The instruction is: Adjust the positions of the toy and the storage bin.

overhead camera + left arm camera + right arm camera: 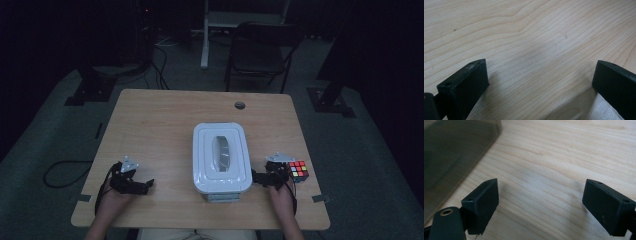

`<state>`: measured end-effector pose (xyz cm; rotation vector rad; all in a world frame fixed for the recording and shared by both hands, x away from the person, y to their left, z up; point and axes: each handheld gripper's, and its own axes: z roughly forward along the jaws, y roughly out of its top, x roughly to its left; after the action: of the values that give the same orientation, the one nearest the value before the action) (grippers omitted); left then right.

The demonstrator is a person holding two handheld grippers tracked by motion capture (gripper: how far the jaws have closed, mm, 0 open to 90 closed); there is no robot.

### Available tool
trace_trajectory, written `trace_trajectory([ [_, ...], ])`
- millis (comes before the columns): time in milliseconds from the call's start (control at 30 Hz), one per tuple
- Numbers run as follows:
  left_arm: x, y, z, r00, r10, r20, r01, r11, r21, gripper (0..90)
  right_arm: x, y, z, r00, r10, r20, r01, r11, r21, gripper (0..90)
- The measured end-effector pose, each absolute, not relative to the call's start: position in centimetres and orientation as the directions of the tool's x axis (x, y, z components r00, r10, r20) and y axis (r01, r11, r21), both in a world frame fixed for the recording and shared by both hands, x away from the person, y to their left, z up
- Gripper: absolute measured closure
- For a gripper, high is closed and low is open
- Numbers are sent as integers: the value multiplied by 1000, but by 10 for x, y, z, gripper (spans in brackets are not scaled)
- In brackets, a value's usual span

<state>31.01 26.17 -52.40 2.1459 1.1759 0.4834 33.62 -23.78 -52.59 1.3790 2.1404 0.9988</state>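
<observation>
The right gripper (261, 178) rests low over the wooden table (160, 130), its two black jaws spread wide with only bare wood grain between them and nothing in their hold. Just beside its tips, touching or nearly so, lies the near right corner of the white rectangular plastic box with rounded corners (222, 158), which sits on the table's near half, long side running away from the person. In the right gripper view the box's side wall (454, 157) rises as a dark smoky panel just beyond one jaw. A white lid covers the box; through a clear oval window in the middle of the lid something greyish shows, too dim to make out.

On the other side of the right gripper from the box, against the back of the hand, stands a multicoloured puzzle cube (298, 171) with red, yellow and green squares facing up.

The left gripper (148, 185) lies well to the left of the box, apart from it, jaws likewise gaping wide and empty over plain wood.
</observation>
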Motion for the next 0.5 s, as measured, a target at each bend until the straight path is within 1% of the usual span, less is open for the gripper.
trace_trajectory([
  [67, 310, 262, -524, 538, 843, 15, 611, -402, 682, 11, 338, -237, -527, -420, 907, 40, 631, 260, 731, 138],
  [167, 310, 263, -524, 541, 841, 14, 609, -403, 683, 11, 337, -233, -527, -417, 909, 3, 628, 286, 724, 130],
  [500, 310, 263, -524, 542, 841, 14, 609, -403, 683, 11, 337, -233, -527, -416, 909, 3, 629, 285, 723, 128],
])
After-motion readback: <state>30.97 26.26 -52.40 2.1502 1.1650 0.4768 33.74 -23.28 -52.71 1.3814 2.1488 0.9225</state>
